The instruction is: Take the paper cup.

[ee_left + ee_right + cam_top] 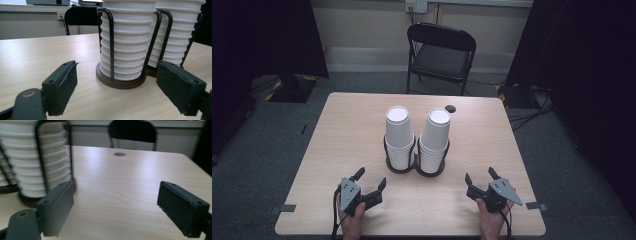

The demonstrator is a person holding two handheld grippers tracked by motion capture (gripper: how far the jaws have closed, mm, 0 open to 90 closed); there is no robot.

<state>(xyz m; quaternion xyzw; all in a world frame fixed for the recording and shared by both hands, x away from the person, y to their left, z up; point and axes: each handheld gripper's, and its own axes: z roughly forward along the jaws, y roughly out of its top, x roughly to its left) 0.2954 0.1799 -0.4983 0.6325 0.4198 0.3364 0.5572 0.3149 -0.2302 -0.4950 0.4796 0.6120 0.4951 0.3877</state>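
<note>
We found two stacks of white cups standing upside down in a dark double holder (pixel 416 170) near the middle of the desk (pixel 347 130). The left cup stack (pixel 399 135) and the right cup stack (pixel 435 140) stood side by side, each ringed by the holder's black wire loops, and the top cups leaned slightly apart from each other.

Nearer the person than the holder and off to its left, the left gripper (pixel 371 179) rested low over the desk, held in the person's left hand (pixel 351 220). Its fingers stood wide apart with nothing between them. In the left gripper view the fingers (pixel 62 85) framed the foot of the holder (pixel 120 83) and the ribbed rims of the left cup stack (pixel 128 40), without touching either.

Nearer than the holder and off to its right, the right gripper (pixel 481 177) sat in the person's right hand (pixel 489 222), its fingers likewise apart and empty. In the right gripper view the fingers (pixel 58 203) pointed past the right side of the holder, over bare desk (pixel 120 185).

Beyond the holder, a small dark round hole (pixel 450 108) marked the far part of the desk, and a black folding chair (pixel 439 55) stood behind it.
</note>
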